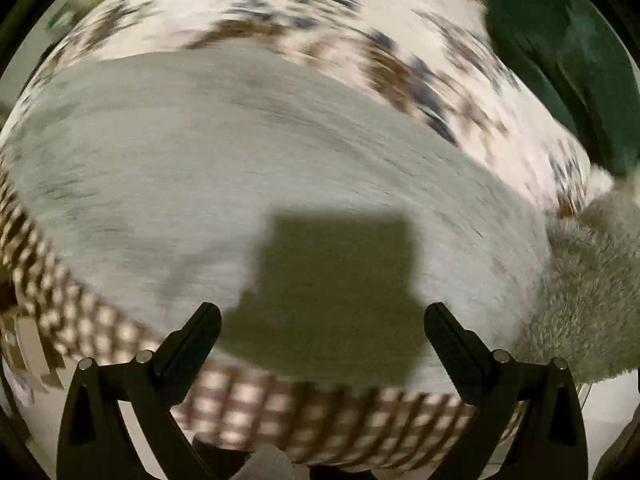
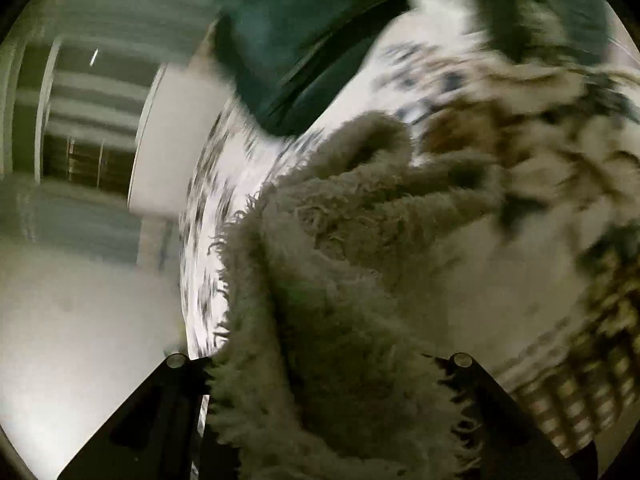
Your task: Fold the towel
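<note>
Fluffy towel (image 2: 340, 280) apparently pinched in right fingers (image 2: 320, 364); left fingers (image 1: 322, 320) spread.

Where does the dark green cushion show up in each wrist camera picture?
Left wrist view: dark green cushion at the upper right edge.
Right wrist view: dark green cushion at top centre, blurred.
Shared landmark: the white patterned bedspread bordering the cushion in both.

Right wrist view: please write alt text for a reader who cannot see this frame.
A shaggy, cream-grey fleece towel fills the blurred frame, bunched between the black right gripper, whose jaws are closed on it. Behind lie a white bedspread with brown and navy blotches and a dark green cushion.
</note>
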The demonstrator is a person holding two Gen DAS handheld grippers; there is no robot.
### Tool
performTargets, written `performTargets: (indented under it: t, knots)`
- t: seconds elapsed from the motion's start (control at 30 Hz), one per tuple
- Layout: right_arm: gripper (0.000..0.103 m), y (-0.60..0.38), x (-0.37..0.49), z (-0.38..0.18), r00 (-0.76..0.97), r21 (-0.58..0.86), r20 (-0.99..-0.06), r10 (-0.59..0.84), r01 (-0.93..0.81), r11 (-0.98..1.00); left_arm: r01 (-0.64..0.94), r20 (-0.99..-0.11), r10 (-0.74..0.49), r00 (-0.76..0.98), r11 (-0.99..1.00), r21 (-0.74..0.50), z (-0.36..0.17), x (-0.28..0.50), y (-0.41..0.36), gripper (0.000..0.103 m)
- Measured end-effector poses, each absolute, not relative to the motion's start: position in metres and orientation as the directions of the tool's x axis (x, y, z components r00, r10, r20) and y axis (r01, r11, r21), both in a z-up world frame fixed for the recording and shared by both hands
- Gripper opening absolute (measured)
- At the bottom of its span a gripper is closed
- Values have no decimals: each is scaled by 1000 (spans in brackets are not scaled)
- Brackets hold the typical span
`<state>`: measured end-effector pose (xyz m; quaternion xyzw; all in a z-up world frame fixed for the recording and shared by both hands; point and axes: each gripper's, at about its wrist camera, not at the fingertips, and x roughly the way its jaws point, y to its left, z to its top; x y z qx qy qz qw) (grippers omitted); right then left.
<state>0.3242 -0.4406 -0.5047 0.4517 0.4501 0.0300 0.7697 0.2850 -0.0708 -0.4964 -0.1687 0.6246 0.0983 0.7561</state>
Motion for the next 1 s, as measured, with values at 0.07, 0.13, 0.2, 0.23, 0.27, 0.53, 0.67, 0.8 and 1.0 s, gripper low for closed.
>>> performTargets:
  t: [0.07,0.13,0.2,0.23,0.27,0.53,0.67,0.8,1.0]
  knots:
    - [25,-394,331,-505,554,703,-684,475,325,633,-405,-978,-42,206,906,-125,-492,269,-42,103]
    - [25,-333,344,-522,495,686,-705,507,299,663,-449,-979,-22,204,886,-114,-489,251,-10,103]
    - [25,-270,352,-544,436,643,-744,506,262,720,-483,-980,-2,198,870,-100,-492,234,20,103]
    - [25,-244,354,-552,410,614,-767,494,241,752,-496,-981,6,192,863,-92,-493,226,36,103]
    - [25,-218,356,-561,384,580,-790,478,217,785,-511,-983,19,180,856,-77,-497,217,54,103]
    - [66,-33,326,-612,131,267,-950,283,-126,955,-619,-990,36,135,783,-56,-509,165,153,103]
    - [79,-16,307,-582,88,376,-906,415,-286,881,-643,-990,34,139,763,-64,-509,166,170,103]
    - [87,-45,295,-543,85,428,-883,461,-256,867,-604,-983,15,185,790,-102,-497,183,165,103]
    - [87,-167,331,-541,152,376,-920,363,67,924,-485,-966,-57,251,857,-176,-473,239,106,103]
